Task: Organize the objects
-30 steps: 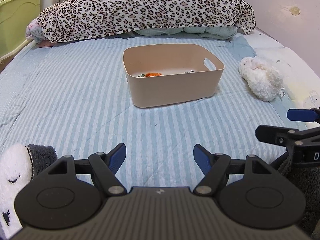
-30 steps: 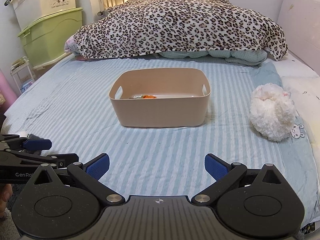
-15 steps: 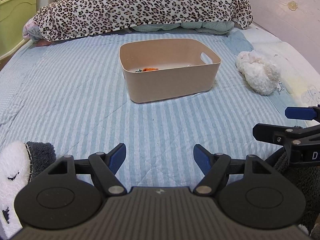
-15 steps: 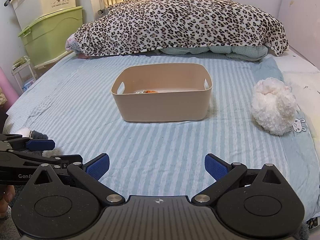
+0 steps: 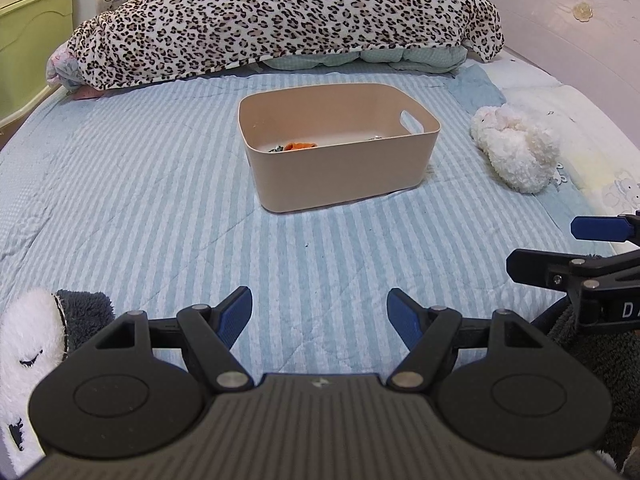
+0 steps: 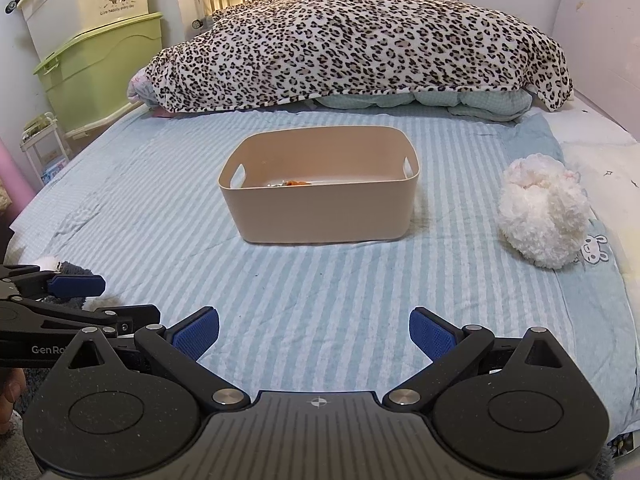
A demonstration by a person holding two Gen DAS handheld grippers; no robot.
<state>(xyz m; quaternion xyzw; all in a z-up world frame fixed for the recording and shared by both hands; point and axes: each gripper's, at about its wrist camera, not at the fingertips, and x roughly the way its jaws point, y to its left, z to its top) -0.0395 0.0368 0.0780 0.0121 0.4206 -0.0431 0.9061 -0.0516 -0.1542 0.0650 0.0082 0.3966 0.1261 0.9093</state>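
A beige plastic bin (image 5: pixel 340 160) (image 6: pixel 320 196) sits mid-bed with a small orange item (image 5: pixel 301 145) (image 6: pixel 298 183) on its floor. A fluffy white plush toy (image 5: pixel 516 156) (image 6: pixel 542 212) lies on the bed to the bin's right. A grey and white plush (image 5: pixel 36 332) lies at the near left, also in the right wrist view (image 6: pixel 60 270). My left gripper (image 5: pixel 319 312) is open and empty, low over the striped sheet. My right gripper (image 6: pixel 314 334) is open and empty, beside the left one.
A leopard-print blanket (image 6: pixel 360 40) is heaped across the far end of the bed. Green and white storage boxes (image 6: pixel 92 60) stand left of the bed. A white headboard panel (image 5: pixel 580 32) runs along the right side.
Both grippers have drawn back a little from the bin and risen slightly. Both stay open and empty.
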